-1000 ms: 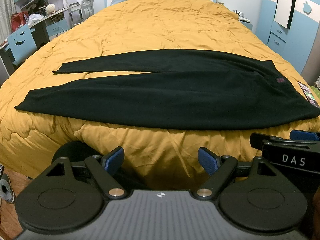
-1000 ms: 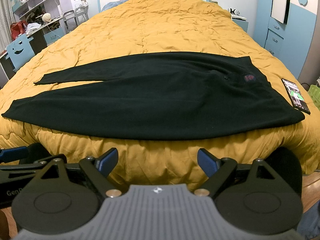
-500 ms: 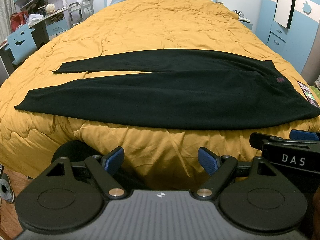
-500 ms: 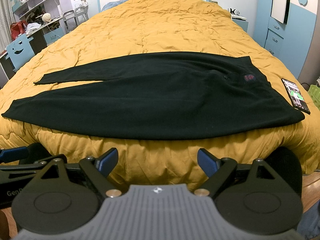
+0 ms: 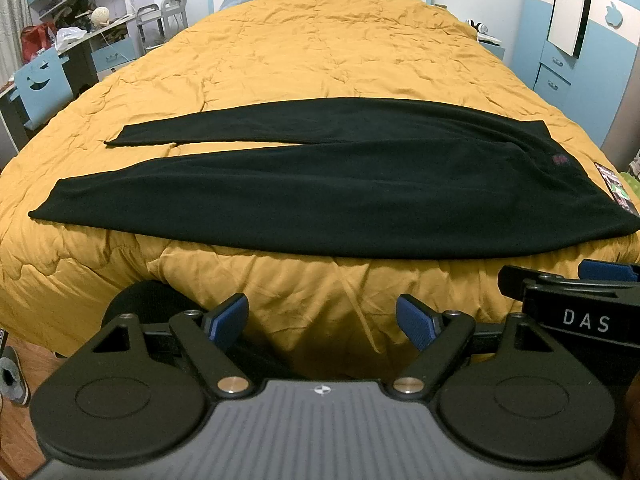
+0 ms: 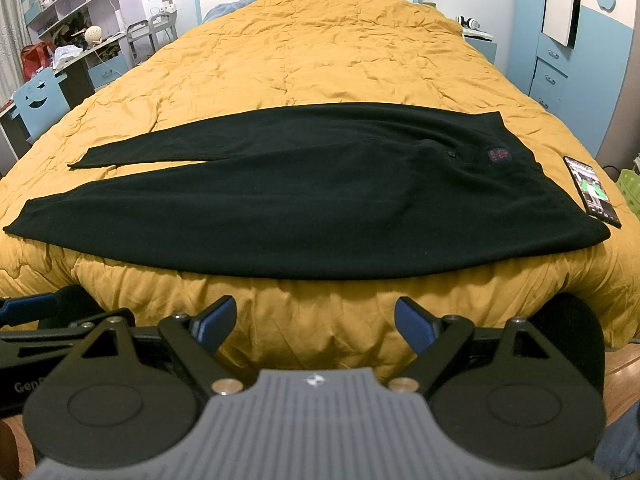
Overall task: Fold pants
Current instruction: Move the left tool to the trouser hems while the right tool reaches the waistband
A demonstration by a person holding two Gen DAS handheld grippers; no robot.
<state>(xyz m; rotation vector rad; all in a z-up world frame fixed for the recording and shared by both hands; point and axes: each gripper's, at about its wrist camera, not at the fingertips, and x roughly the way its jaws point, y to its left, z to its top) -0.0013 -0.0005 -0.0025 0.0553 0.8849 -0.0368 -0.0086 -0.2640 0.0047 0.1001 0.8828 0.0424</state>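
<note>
Black pants (image 5: 340, 196) lie flat across the near part of a yellow-quilted bed (image 5: 320, 48), waist at the right, both legs stretched to the left with a narrow gap between them. They also show in the right wrist view (image 6: 320, 208), with a small red patch (image 6: 497, 155) near the waist. My left gripper (image 5: 322, 322) is open and empty, held off the bed's near edge below the pants. My right gripper (image 6: 314, 322) is open and empty too, beside the left one.
A phone (image 6: 592, 190) with a lit screen lies on the quilt just right of the waist. A desk, blue chair (image 5: 40, 88) and shelves stand at the left. Blue drawers (image 6: 552, 76) stand at the right. Wooden floor shows at the lower corners.
</note>
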